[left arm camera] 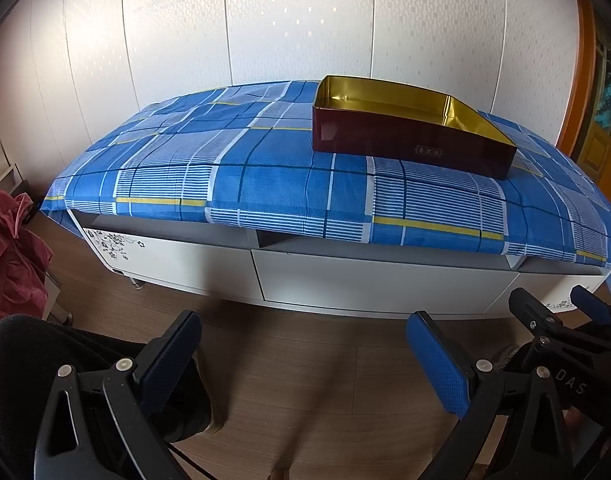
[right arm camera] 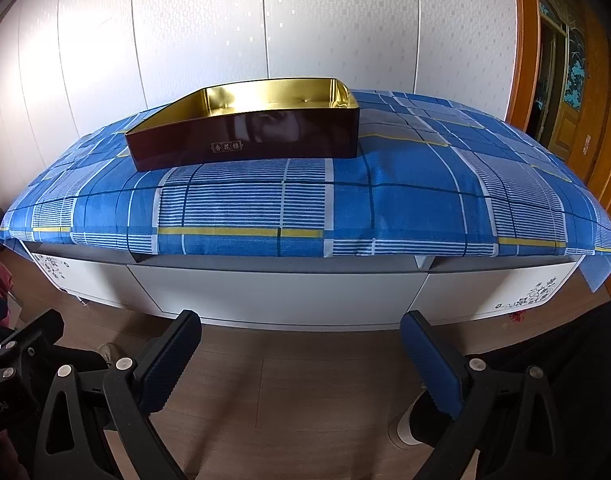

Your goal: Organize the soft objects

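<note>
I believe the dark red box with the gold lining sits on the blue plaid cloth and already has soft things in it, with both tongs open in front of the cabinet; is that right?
Not quite: the box is empty. The right wrist view shows only bare gold lining inside it. The rest holds: it sits on the blue plaid cloth, and both the left tongs and the right tongs are open in front of the cabinet.
</note>
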The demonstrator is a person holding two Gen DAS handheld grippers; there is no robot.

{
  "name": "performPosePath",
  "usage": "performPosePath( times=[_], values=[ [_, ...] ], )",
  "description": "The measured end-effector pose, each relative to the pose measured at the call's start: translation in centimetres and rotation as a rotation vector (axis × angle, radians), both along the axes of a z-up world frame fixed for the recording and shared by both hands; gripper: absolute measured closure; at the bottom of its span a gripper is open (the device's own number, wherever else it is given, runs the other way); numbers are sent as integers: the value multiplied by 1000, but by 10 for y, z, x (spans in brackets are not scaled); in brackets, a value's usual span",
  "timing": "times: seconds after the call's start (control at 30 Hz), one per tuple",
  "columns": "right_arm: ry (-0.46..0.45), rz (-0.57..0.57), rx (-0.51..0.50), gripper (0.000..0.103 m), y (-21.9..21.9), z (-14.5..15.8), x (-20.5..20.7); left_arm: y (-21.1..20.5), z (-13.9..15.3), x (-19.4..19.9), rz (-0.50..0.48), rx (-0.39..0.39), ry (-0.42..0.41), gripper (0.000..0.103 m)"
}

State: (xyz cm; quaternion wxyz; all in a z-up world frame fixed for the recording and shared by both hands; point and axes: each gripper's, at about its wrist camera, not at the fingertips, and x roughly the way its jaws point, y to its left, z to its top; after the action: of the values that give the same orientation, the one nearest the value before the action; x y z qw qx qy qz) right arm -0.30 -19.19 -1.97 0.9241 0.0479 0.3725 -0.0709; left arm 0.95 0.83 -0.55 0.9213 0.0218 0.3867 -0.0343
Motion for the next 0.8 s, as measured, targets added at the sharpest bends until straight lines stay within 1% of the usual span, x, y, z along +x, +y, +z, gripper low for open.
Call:
performPosePath(
  times=[0.8],
  values=[
    [8,3,3,1,0,-3,1,0,-1,0,-1,0,5,0]
  ],
)
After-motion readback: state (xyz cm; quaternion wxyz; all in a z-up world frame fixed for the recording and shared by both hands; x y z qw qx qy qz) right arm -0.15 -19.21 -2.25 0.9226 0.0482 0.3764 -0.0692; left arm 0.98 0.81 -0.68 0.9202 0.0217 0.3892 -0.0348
